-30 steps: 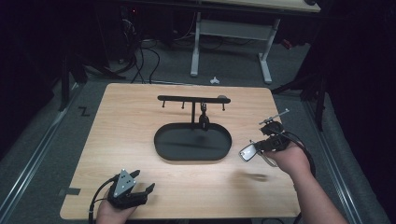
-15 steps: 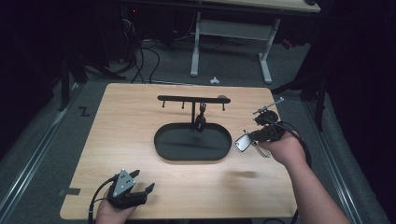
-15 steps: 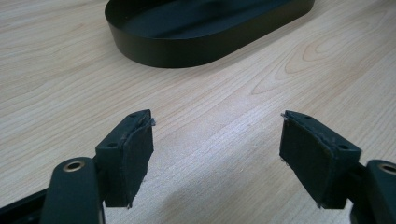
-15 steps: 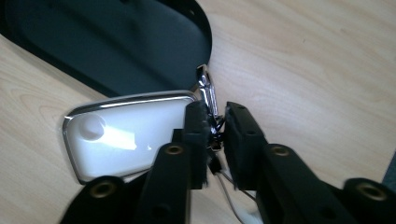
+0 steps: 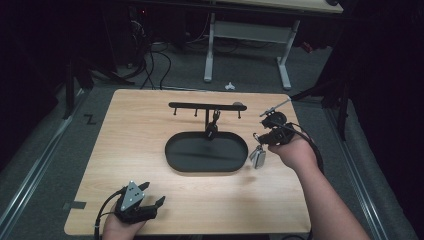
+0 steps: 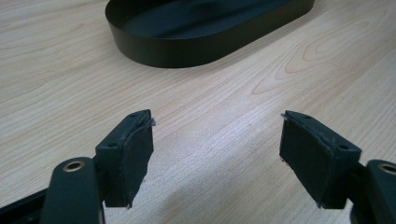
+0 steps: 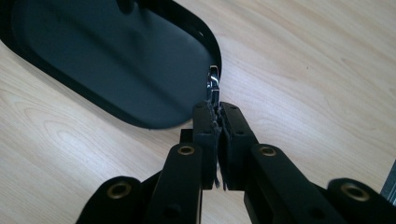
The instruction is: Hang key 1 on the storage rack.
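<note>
High view: right gripper held above the worktop at the right end of the black oval tray, forearm reaching in from near right; fingers clenched on a small metal tag, hanging just beside the tray's rim; left gripper resting near left, fingers released.

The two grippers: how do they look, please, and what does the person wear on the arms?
Both the left gripper and the right gripper are black, with brass-coloured rivets and flat dark pads. The left carries a grey three-cornered plate. A black cable trails from each. The forearms are bare, with no sleeves.
</note>
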{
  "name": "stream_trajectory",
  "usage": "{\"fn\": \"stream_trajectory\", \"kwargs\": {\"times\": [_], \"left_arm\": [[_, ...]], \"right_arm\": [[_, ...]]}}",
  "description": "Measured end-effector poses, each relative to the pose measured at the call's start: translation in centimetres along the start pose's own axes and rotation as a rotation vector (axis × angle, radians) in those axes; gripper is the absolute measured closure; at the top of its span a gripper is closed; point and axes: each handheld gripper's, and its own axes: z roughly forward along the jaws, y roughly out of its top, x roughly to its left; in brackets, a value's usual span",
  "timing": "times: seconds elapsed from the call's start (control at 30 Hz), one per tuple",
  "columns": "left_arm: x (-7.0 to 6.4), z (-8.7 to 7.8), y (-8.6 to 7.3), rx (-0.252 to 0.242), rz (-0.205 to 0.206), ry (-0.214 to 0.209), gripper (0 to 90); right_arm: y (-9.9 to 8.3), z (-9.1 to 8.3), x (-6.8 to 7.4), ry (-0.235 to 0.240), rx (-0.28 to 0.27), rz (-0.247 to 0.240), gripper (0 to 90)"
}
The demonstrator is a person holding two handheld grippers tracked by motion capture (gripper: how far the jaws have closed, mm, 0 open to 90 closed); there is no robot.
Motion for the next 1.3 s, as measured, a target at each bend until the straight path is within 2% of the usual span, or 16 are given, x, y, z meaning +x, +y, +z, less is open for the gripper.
{"fn": "stream_trajectory", "kwargs": {"times": [0.27,0.83,1.1,1.3], "left_arm": [[0.0,-0.1,0.0,-0.001,0.000,0.001,26.4],[0.2,-0.2,0.0,-0.003,-0.002,0.001,26.4],[0.3,-0.2,0.0,-0.004,-0.007,0.005,26.4],[0.3,-0.2,-0.1,0.000,-0.007,0.006,26.3]], "right_arm": [[2.1,-1.5,1.0,0.007,-0.039,-0.028,86.6],[5.3,-2.8,3.1,0.009,-0.056,-0.082,86.7],[6.3,-2.7,2.6,0.011,-0.061,-0.069,86.7],[6.9,-1.7,2.2,0.019,-0.054,-0.057,86.7]]}}
